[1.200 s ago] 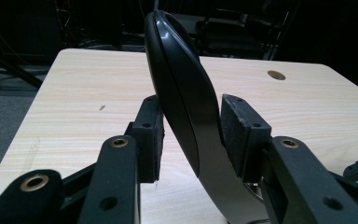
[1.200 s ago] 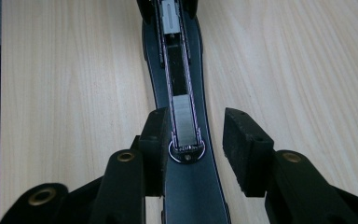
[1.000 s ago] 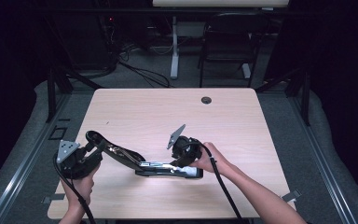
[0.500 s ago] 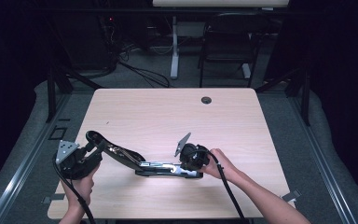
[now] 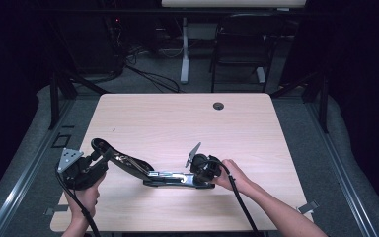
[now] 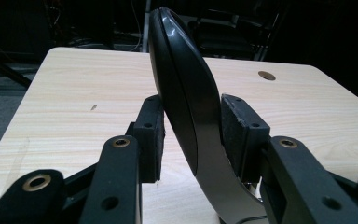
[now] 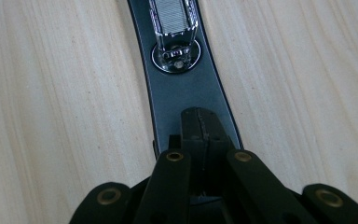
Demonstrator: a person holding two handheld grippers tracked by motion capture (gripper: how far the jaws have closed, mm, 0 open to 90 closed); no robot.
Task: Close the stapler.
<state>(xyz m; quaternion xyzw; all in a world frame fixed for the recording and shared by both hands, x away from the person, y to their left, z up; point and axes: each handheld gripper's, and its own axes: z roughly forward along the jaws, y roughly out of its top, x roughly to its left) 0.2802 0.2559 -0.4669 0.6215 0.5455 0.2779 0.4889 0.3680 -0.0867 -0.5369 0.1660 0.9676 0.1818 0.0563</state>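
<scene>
A long black stapler-like tool (image 5: 170,178) lies on the wooden table (image 5: 177,123), its base flat and its curved handle (image 5: 123,162) rising to the left. My left gripper (image 5: 100,154) is shut on the raised end of that handle (image 6: 182,84), a pad pressing each side, as the left gripper view (image 6: 191,135) shows. My right gripper (image 5: 201,177) points down at the tool's right end. Its jaws are shut together with nothing between them (image 7: 200,128), and their tips rest on the black base (image 7: 182,93) just behind a chrome fitting (image 7: 175,53).
A round cable hole (image 5: 218,105) sits near the table's far edge. A chair and desk legs stand in the dark beyond the table. Cables trail from both grippers toward the near edge.
My right gripper has dropped and shifted slightly right onto the tool's base end. The left gripper and the handle have kept still.
</scene>
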